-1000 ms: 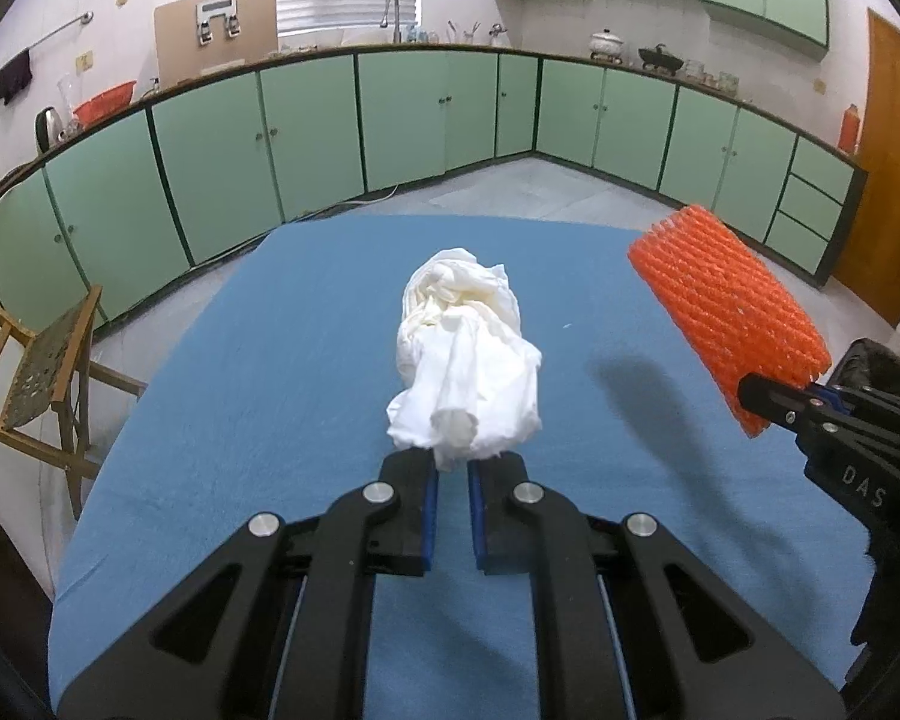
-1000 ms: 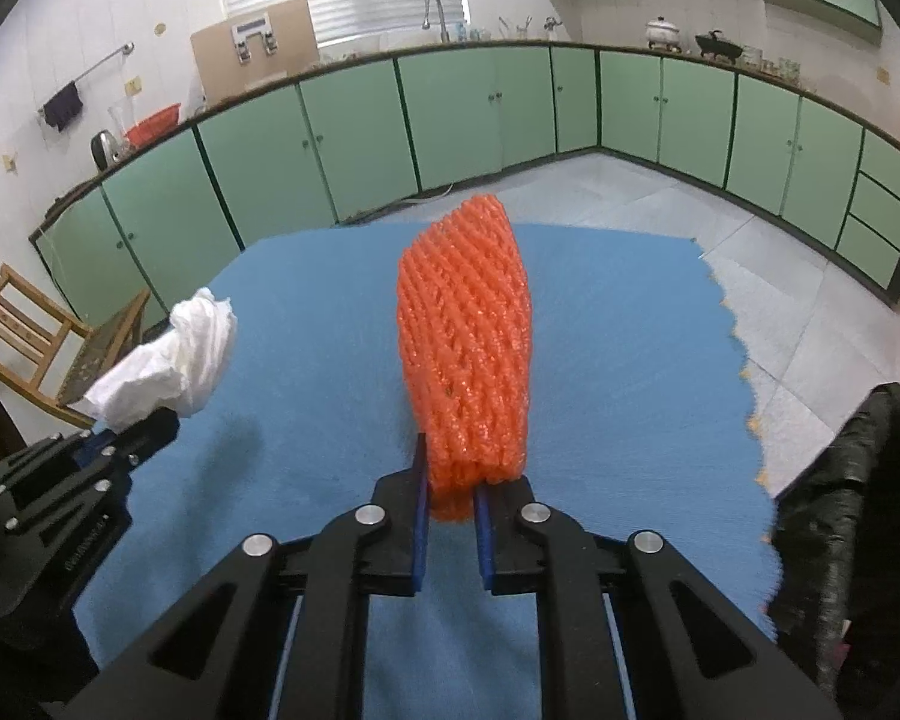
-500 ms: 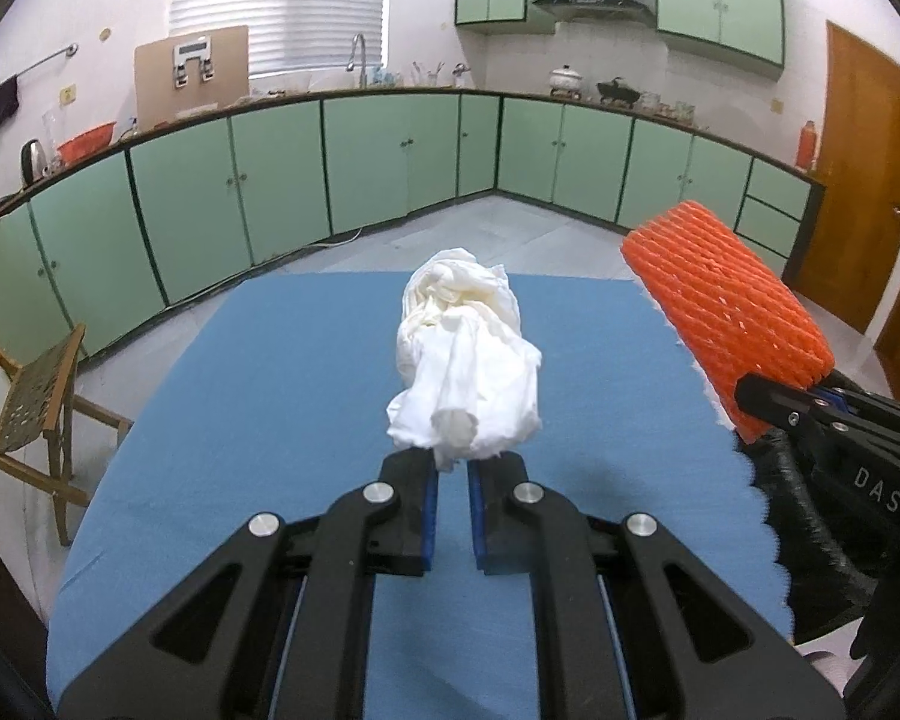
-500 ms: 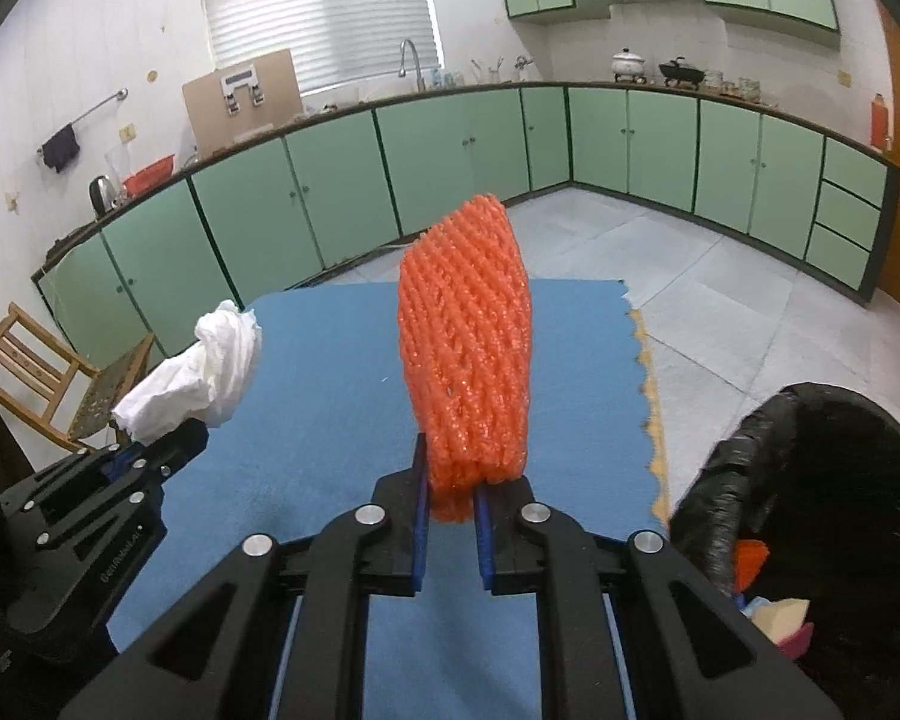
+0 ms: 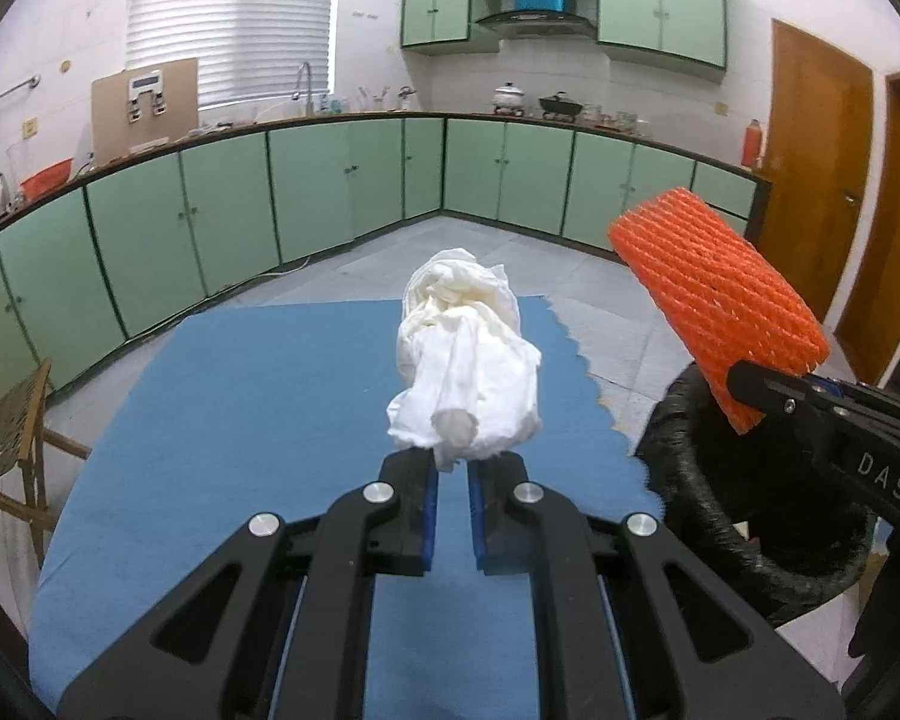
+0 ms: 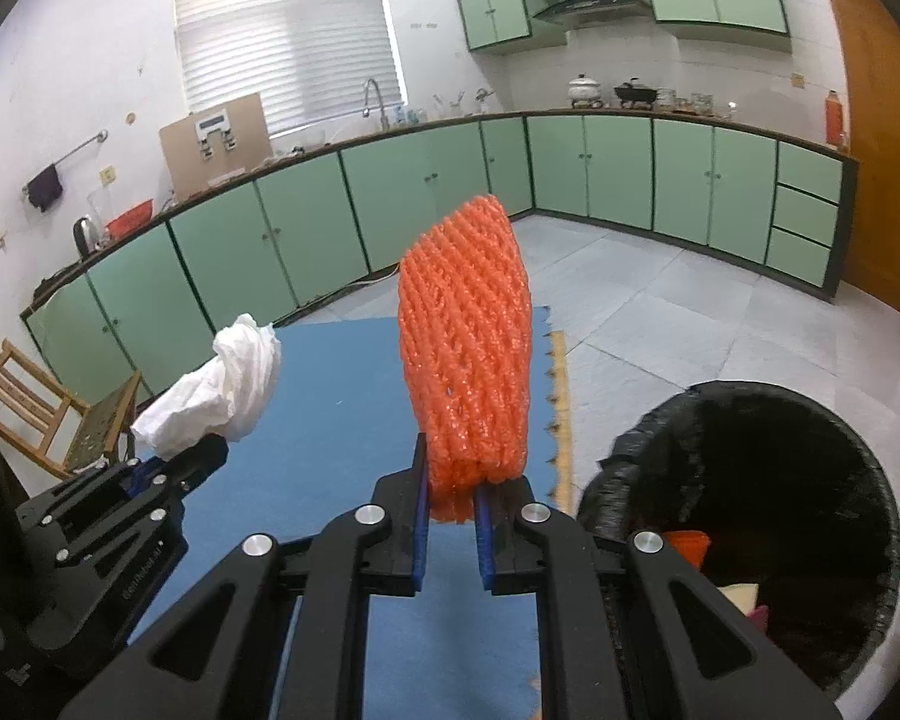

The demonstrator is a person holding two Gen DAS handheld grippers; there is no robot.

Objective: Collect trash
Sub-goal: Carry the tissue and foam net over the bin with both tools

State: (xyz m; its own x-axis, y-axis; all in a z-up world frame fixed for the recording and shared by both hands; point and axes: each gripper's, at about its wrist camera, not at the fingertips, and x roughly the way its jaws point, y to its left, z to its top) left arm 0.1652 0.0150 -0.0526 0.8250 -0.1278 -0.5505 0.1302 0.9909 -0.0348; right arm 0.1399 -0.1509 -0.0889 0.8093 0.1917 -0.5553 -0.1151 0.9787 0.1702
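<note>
My left gripper (image 5: 452,474) is shut on a crumpled white tissue (image 5: 465,360) and holds it in the air above the blue mat (image 5: 240,396). My right gripper (image 6: 453,495) is shut on an orange foam fruit net (image 6: 465,348), held upright. The net also shows at the right of the left wrist view (image 5: 717,300), and the tissue at the left of the right wrist view (image 6: 222,387). A black-lined trash bin (image 6: 750,420) stands at the mat's right edge, just right of the right gripper, with some trash inside (image 6: 687,543).
The blue mat (image 6: 330,408) ends in a scalloped right edge (image 6: 561,396) beside the bin (image 5: 708,540). A wooden chair (image 6: 42,414) stands to the left. Green cabinets (image 5: 330,186) line the far walls across a tiled floor.
Both grippers have moved right with their loads, toward the mat's right edge. The trash bin has come into fuller view beside the right gripper.
</note>
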